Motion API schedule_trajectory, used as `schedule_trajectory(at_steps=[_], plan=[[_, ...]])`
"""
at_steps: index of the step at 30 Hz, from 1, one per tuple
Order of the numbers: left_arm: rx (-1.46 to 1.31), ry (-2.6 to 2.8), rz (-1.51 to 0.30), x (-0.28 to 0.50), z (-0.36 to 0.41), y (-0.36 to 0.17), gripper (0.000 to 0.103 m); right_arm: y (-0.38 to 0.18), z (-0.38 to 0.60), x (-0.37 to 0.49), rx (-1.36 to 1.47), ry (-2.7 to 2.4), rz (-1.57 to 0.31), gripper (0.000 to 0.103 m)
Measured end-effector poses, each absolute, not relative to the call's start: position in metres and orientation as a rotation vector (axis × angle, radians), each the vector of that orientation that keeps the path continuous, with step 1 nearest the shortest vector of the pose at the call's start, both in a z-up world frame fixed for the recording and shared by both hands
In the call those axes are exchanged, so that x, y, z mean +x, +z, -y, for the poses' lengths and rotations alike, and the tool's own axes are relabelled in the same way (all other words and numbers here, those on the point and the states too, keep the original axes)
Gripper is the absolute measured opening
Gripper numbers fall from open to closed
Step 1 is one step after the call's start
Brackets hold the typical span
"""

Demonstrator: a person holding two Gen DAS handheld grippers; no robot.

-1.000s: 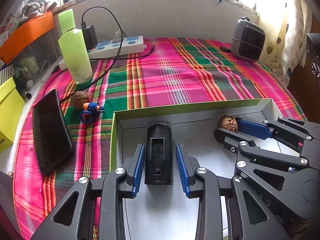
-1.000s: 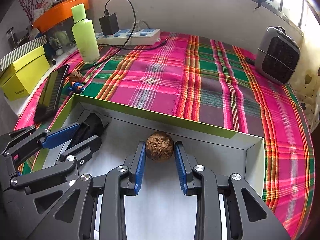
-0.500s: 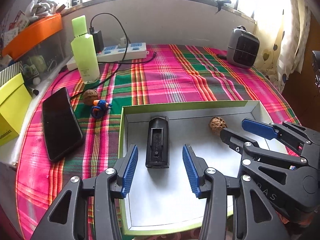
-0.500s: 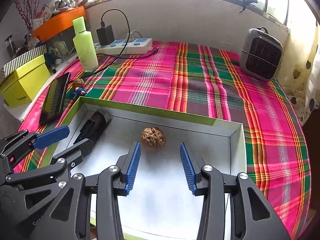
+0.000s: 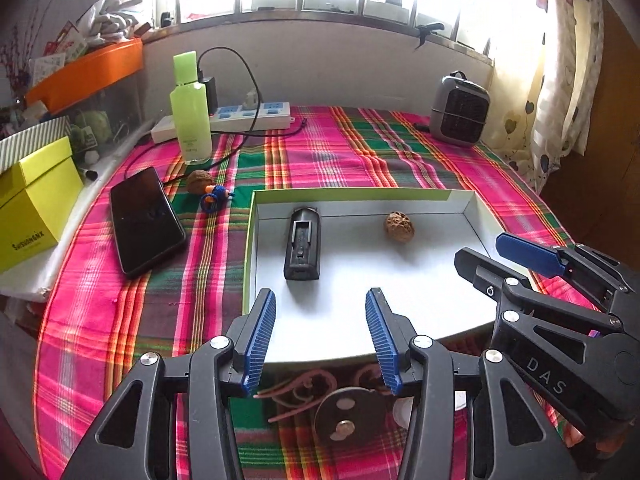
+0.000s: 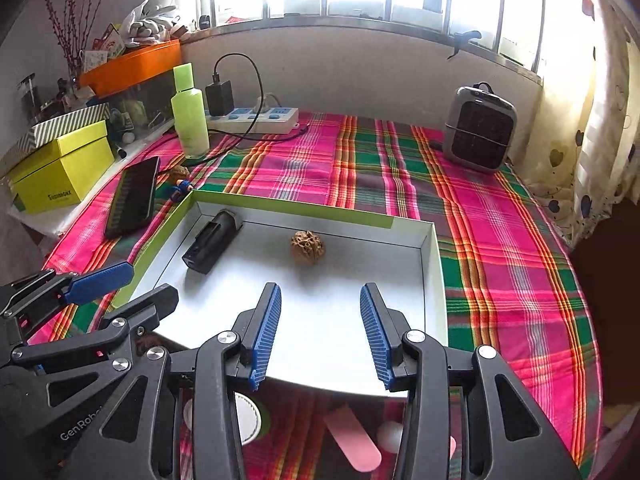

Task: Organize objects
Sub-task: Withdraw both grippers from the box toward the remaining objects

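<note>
A shallow white box with a green rim [image 5: 348, 194] [image 6: 430, 264] lies on the plaid cloth. Inside lie a black oblong device [image 5: 303, 243] [image 6: 212, 246] at the left and a walnut [image 5: 399, 227] [image 6: 307, 242] near the far wall. My left gripper [image 5: 320, 334] is open and empty, raised above the box's near edge. My right gripper [image 6: 320, 334] is open and empty, raised behind the walnut. Each gripper also shows in the other's view, the right gripper [image 5: 500, 256] and the left gripper [image 6: 128, 288]. A second walnut [image 5: 199, 180] and a small blue toy [image 5: 214, 196] lie outside the box at the left.
A black phone [image 5: 146, 219], a green bottle [image 5: 190, 112], a power strip [image 5: 248, 114] with cables, a yellow box [image 5: 34, 208] and a small heater [image 5: 460, 112] stand around the cloth. Small items lie below the grippers: a round metal disc [image 5: 346, 416], rubber bands, a pink strip [image 6: 352, 444].
Both grippers have opened wider and pulled back and up out of the box. The black device and the walnut stay on the box floor, now well ahead of the fingers.
</note>
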State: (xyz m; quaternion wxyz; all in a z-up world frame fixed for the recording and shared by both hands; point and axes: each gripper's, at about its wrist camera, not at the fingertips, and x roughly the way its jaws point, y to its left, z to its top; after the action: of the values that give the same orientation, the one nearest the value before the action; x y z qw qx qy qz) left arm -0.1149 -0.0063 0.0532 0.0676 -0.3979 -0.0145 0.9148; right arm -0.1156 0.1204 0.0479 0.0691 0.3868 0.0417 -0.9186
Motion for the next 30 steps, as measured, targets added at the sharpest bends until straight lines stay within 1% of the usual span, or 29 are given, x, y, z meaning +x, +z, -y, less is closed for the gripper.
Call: schedule_trajectory(at_steps=[13,15,25,30], plan=[[-1.187,2.765,0.052,-0.08,0.014,0.048,0.046,0.049,-0.129,-0.079,1.12,-2.82,-0.122,0.043],[-1.175,2.784,0.024,-0.076,0.015,0.047,0.046,0.049,-0.131,-0.075,1.115,-2.827,-0.125,0.043],[-1.16,2.762,0.078,-0.06,0.024,0.044,0.046,0.049,-0.144,-0.052,1.084,-2.852,-0.14,0.043],[-1.172,2.745,0.095,-0.054,0.032,0.037,0.046,0.046,-0.159,-0.041,1.076,-2.842,-0.085,0.043]])
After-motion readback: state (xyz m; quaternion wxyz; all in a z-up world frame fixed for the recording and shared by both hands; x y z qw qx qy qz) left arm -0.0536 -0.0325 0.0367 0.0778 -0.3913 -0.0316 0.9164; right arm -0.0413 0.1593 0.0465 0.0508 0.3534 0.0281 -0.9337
